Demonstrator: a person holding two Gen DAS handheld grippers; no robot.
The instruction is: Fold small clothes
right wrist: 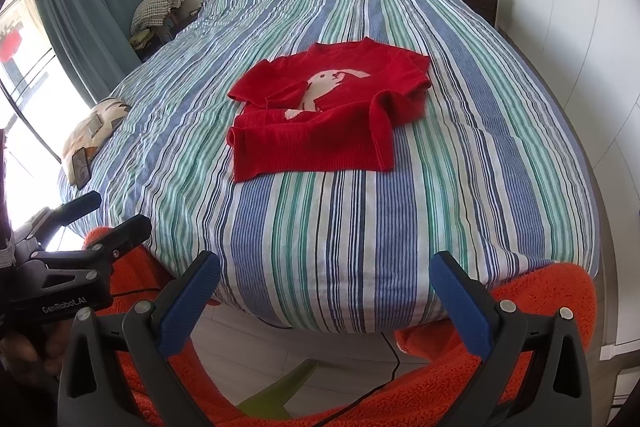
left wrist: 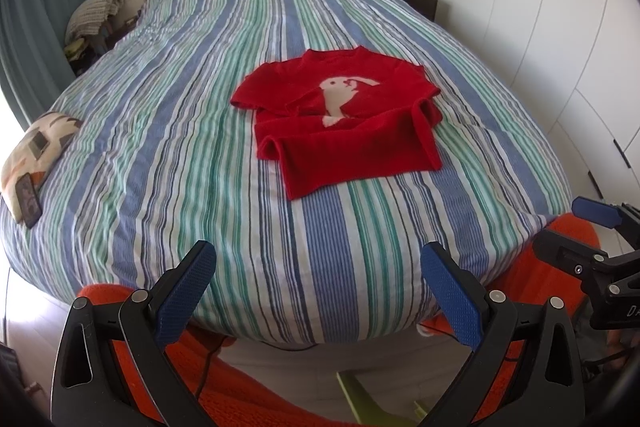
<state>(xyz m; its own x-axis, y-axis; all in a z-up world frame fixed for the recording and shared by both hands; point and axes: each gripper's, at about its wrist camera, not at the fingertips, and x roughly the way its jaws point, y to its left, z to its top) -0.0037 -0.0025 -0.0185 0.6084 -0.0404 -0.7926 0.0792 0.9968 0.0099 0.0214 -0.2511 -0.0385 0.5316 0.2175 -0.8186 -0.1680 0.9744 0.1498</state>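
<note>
Jaws of both my grippers, left (left wrist: 316, 291) and right (right wrist: 326, 297), stood wide and empty at the foot of the bed (right wrist: 360, 227). Red sweater (right wrist: 320, 119) lay mid-bed on the striped cover, sleeves folded inward, well apart from me.

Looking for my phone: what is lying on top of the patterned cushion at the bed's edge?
On the cream patterned cushion lie a dark phone and a smaller pale flat device. Whatever is under the cushion is hidden.

"GenRobot.AI" on the left claw (right wrist: 120, 215) body; nothing else legible
</note>
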